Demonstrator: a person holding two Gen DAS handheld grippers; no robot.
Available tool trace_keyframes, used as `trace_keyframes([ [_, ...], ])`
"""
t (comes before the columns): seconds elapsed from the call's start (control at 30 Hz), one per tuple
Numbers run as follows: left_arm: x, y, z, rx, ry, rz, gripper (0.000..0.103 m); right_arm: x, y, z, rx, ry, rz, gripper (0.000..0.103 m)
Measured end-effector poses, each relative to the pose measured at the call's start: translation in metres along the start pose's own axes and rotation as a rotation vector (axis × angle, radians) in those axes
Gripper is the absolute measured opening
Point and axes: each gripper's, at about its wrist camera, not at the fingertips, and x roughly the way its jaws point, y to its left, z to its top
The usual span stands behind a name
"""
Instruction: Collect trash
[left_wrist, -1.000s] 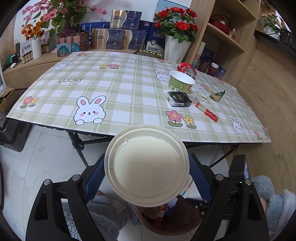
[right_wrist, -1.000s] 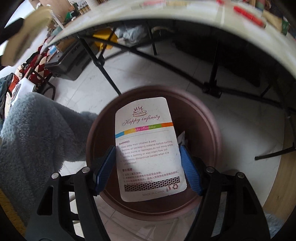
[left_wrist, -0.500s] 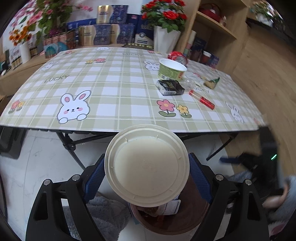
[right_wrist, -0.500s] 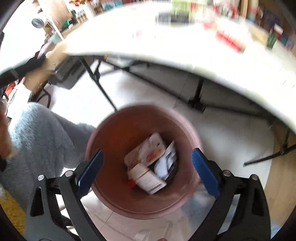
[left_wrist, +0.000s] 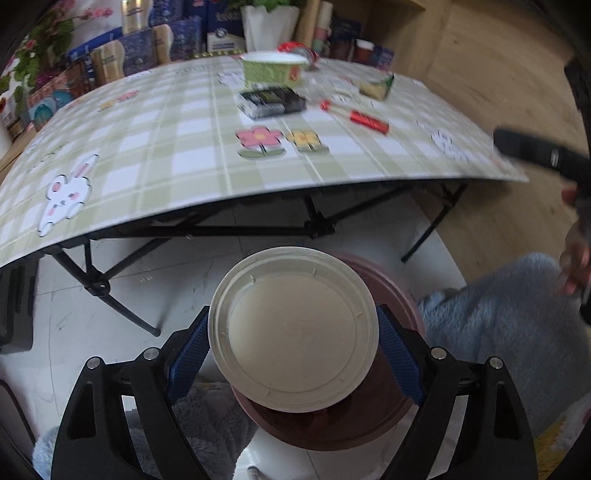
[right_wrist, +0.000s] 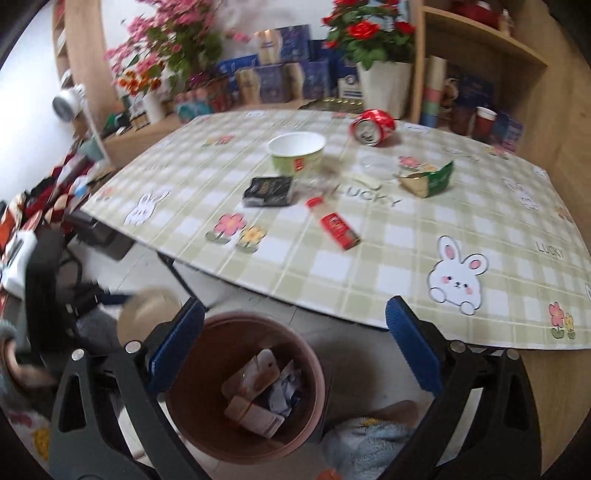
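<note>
Left tool (left_wrist: 293, 345): your pads clamp the cream lid (left_wrist: 293, 328) by its rim. A second ago the lid sat in front of the counter's near edge; now it hangs over the brown bin (left_wrist: 391, 284), covering most of its mouth.

Right tool (right_wrist: 293, 345): jaws have just been opening and stand wide with nothing between them. The white card you held a second ago is gone from the pads; packets lie inside the bin (right_wrist: 207, 417), below the fingers.

Counter (right_wrist: 406, 266): green bowl (right_wrist: 296, 152), black packet (right_wrist: 268, 191), red tube (right_wrist: 334, 223), crushed can (right_wrist: 373, 127), green wrapper (right_wrist: 428, 181).

Room: open floor between the counter's near edge and the bin; fleece-clad legs close beside its rim.
</note>
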Motion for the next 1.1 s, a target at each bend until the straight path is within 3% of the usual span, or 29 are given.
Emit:
trace_keyframes([
  [0.2, 0.032, -0.008, -0.006, 0.038, 0.106, -0.005, 0.086, -0.005, -0.004, -0.002, 0.03, -0.014, -0.003, 0.097],
  [0.4, 0.034, -0.009, -0.004, 0.032, 0.1, 0.003, 0.091, -0.01, -0.012, -0.005, 0.049, -0.021, -0.011, 0.097],
  [0.67, 0.003, 0.006, 0.01, -0.055, -0.034, 0.014, 0.097, -0.016, -0.024, -0.003, 0.076, -0.042, -0.026, 0.097],
  [1.1, -0.067, 0.04, 0.053, -0.118, -0.246, 0.088, 0.097, -0.024, -0.039, 0.007, 0.093, -0.082, -0.063, 0.097],
])
